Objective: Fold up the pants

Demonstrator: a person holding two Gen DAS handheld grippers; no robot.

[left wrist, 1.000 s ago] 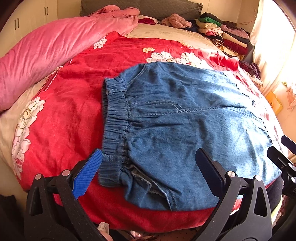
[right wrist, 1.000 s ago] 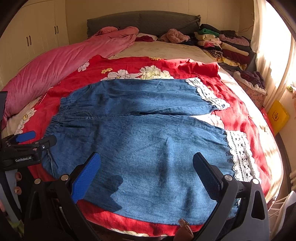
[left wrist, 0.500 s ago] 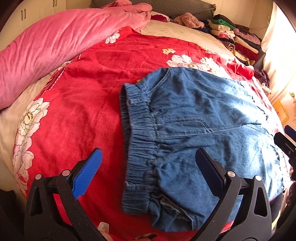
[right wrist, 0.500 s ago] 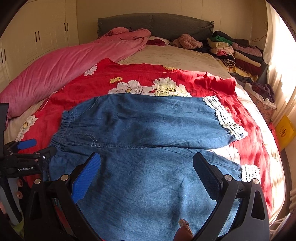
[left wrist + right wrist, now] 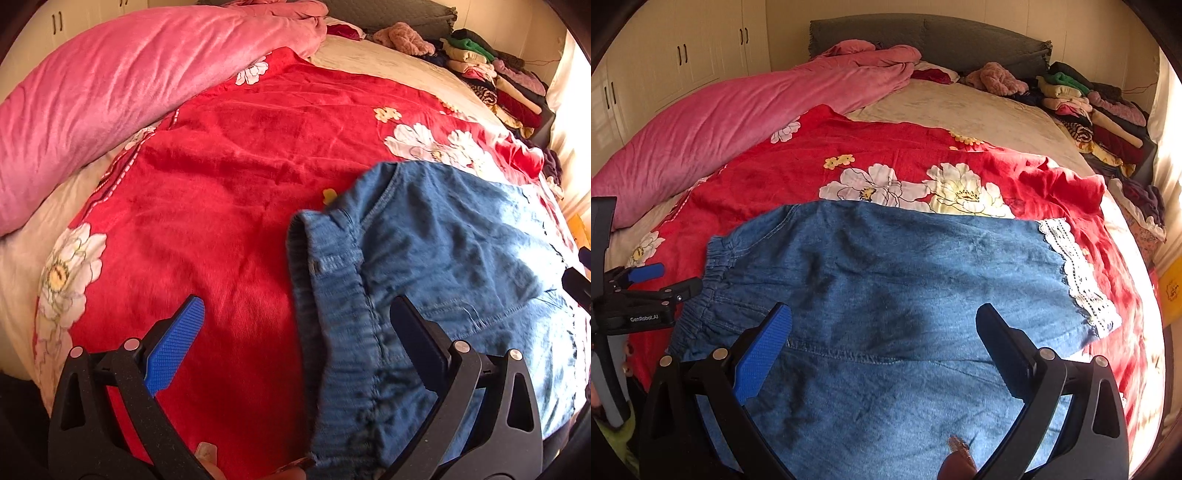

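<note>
Blue denim pants (image 5: 886,280) with an elastic waistband (image 5: 332,332) and white lace cuffs (image 5: 1078,277) lie flat on a red floral blanket (image 5: 221,184). My left gripper (image 5: 295,332) is open and empty, low over the waistband, its right finger over the denim and its blue pad (image 5: 173,350) over the blanket. My right gripper (image 5: 882,339) is open and empty over the middle of the pants, above the seam between the legs. The left gripper also shows at the left edge of the right wrist view (image 5: 653,284). The near leg's cuff is out of view.
A rolled pink quilt (image 5: 738,122) lies along the bed's left side. Stacks of folded clothes (image 5: 1089,107) line the far right. A grey headboard (image 5: 923,40) and cream wardrobe doors (image 5: 683,55) stand behind. A yellow bag (image 5: 1171,291) sits off the right edge.
Both grippers have moved forward and lower over the pants. The left one has shifted left, so the waistband now lies between its fingers. Both stay open.
</note>
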